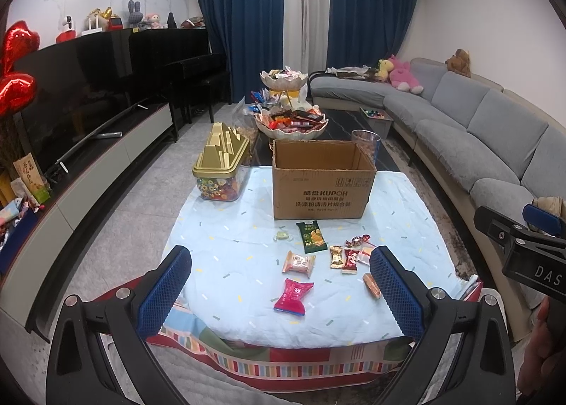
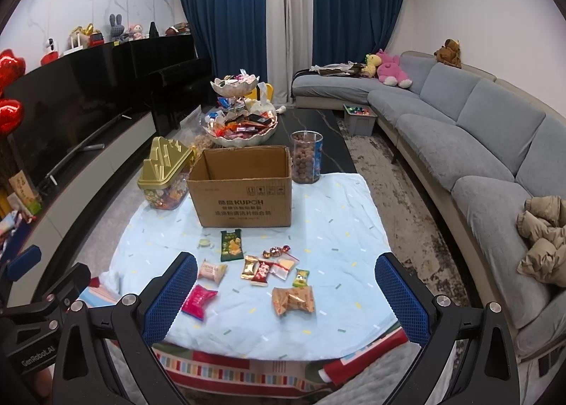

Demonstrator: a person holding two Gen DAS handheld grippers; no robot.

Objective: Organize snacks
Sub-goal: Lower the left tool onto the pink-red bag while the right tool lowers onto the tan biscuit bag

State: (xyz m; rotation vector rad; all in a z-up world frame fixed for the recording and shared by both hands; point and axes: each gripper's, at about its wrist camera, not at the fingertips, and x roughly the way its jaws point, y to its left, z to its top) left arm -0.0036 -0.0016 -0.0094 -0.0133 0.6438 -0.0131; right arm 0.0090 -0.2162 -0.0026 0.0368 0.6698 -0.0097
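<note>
Left wrist view: spread fingers half hide a brown snack.

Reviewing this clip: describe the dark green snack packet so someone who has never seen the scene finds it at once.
Start at the open cardboard box standing on the pale blue cloth. Just in front of its printed face lies the dark green packet, flat, nearest the box of all the loose snacks. It is the only dark green wrapper, with yellow pieces pictured on it; the small sweet to its left is pale green.
</note>
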